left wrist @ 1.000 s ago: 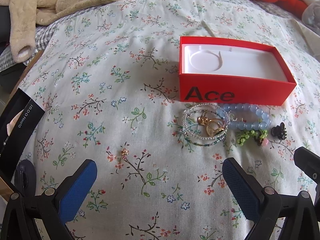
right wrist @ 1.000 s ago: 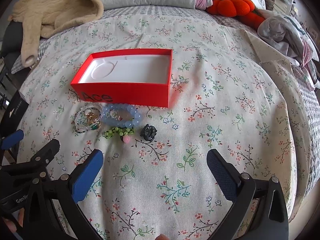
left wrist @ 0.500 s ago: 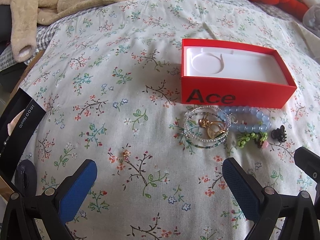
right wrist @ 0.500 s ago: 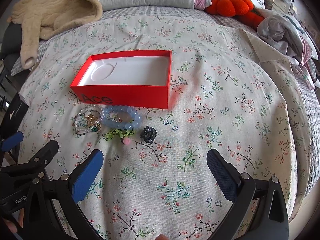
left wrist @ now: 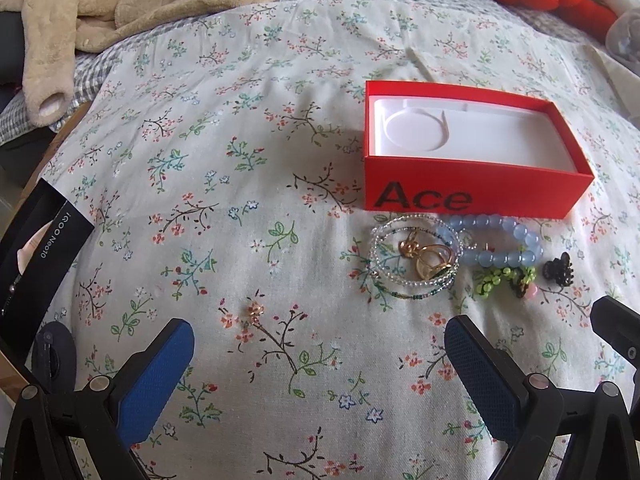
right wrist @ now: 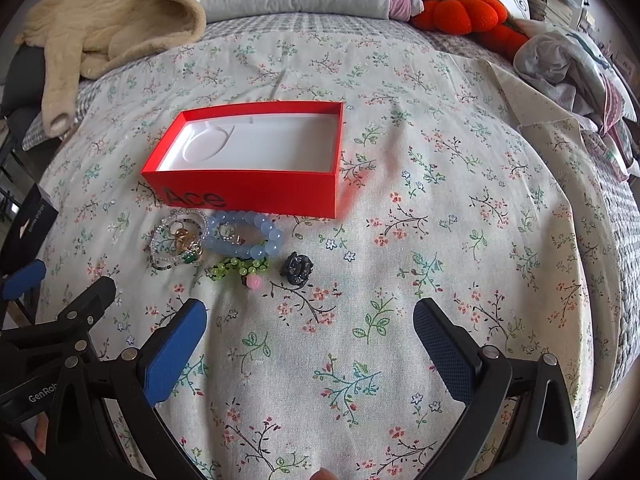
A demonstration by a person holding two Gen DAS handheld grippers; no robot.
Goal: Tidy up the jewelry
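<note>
An open red box (left wrist: 472,196) (right wrist: 256,190) with a white insert lies on the floral bedspread. In front of it lie a clear bead bracelet with gold rings (left wrist: 414,258) (right wrist: 178,242), a blue bead bracelet (left wrist: 496,246) (right wrist: 246,236), a green bead piece (left wrist: 506,278) (right wrist: 240,268) and a small black clip (left wrist: 558,272) (right wrist: 298,266). A small gold earring (left wrist: 255,310) lies apart to the left. My left gripper (left wrist: 318,348) is open and empty, near the earring. My right gripper (right wrist: 310,326) is open and empty, just short of the jewelry.
A beige fleece garment (left wrist: 120,4) (right wrist: 104,28) lies at the back left. Orange plush pumpkins (right wrist: 468,14) and crumpled clothes (right wrist: 568,64) lie at the back right. A black package (left wrist: 36,248) hangs at the bed's left edge.
Both grippers have drifted slightly; the box and jewelry sit a little lower and nearer in both views. Nothing was picked up or moved.
</note>
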